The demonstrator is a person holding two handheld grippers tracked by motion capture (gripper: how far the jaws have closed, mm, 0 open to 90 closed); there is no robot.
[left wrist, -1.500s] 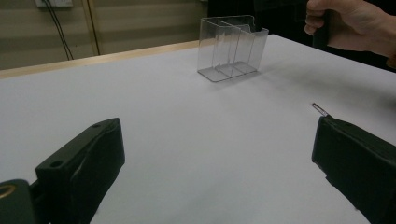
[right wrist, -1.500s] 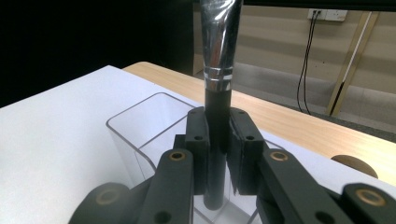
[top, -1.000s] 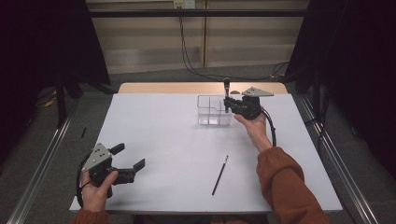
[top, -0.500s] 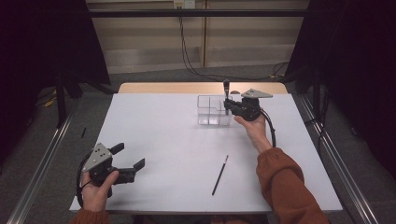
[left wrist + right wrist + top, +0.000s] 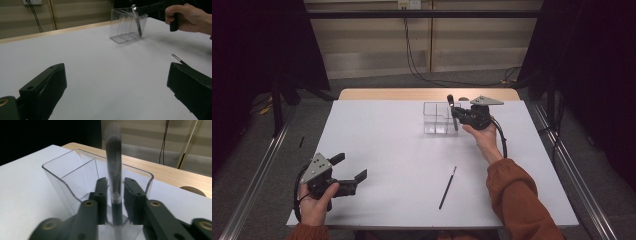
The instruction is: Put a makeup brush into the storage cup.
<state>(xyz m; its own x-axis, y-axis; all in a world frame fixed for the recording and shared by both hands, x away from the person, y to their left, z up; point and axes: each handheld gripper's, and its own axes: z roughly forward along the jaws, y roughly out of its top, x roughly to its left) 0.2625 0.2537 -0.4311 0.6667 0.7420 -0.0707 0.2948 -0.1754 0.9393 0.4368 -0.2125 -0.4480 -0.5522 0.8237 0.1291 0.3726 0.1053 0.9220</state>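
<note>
The right tongs (image 5: pixel 455 113) hover at the right-hand end of a clear plastic organizer (image 5: pixel 435 118) that stands near the far edge of the white tabletop (image 5: pixel 392 150). A makeup brush (image 5: pixel 452 111) stands nearly upright in that end compartment, bristles up, leaning a little. In the right gripper view the brush (image 5: pixel 114 175) rises between the two black jaws, blurred, with a thin gap showing on each side of its handle; the jaws have just been opening and no longer press on it. The right hand (image 5: pixel 482 136) holds the tool from behind, with an orange sleeve (image 5: pixel 517 200) reaching in from the bottom of the high view.

A second, thin dark brush (image 5: pixel 447 181) lies flat on the tabletop, well apart from the organizer and nearer the person, angled slightly toward the right.

The left tongs (image 5: pixel 349 175) rest low at the near left corner of the tabletop, held by the left hand (image 5: pixel 314 202). Their jaws stand wide with nothing between them; in the left gripper view the bare white surface shows between the two, with the organizer (image 5: pixel 127 25) and the right hand (image 5: pixel 190 17) farther off.
</note>
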